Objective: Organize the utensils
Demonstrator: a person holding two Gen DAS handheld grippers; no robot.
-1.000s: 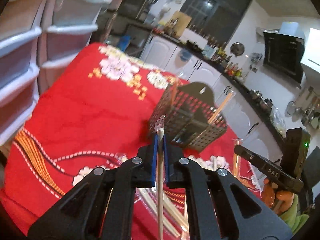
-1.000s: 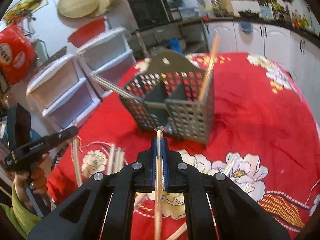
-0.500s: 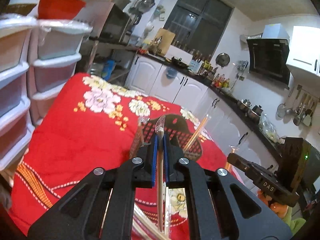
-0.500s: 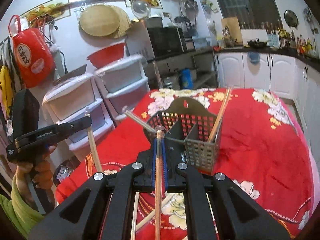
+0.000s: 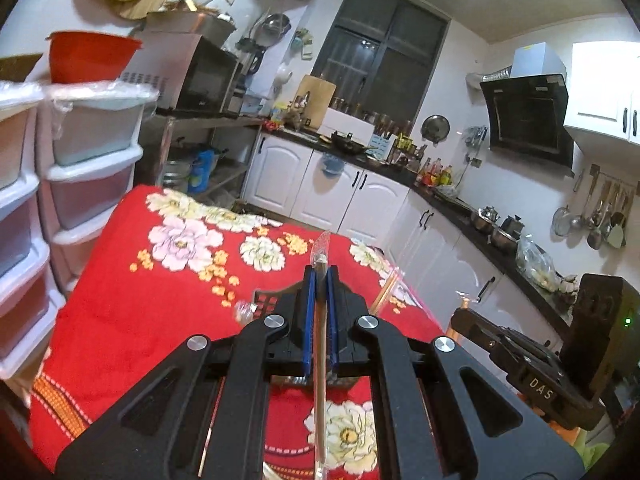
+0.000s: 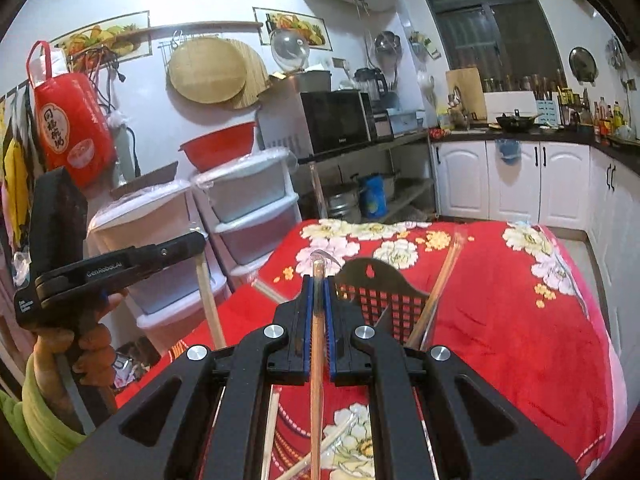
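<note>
My left gripper (image 5: 319, 276) is shut on a wrapped wooden chopstick (image 5: 319, 360) that runs back between the jaws. My right gripper (image 6: 317, 280) is shut on another wrapped chopstick (image 6: 317, 360). Both are held high above the table. The dark perforated utensil basket (image 6: 384, 300) stands behind the right fingers, with a chopstick (image 6: 436, 300) leaning in it. In the left wrist view only the basket's top (image 5: 272, 300) shows behind the fingers. The left gripper also shows in the right wrist view (image 6: 120, 268).
A red floral tablecloth (image 6: 500, 320) covers the table. Loose chopsticks (image 6: 276, 416) lie on it below the grippers. Stacked plastic drawers (image 6: 248, 216) stand at the table's left. White kitchen cabinets (image 5: 340, 196) run along the back.
Both grippers have risen and tilted upward with their chopsticks. The basket has dropped lower in both views and is now largely hidden behind the fingers.
</note>
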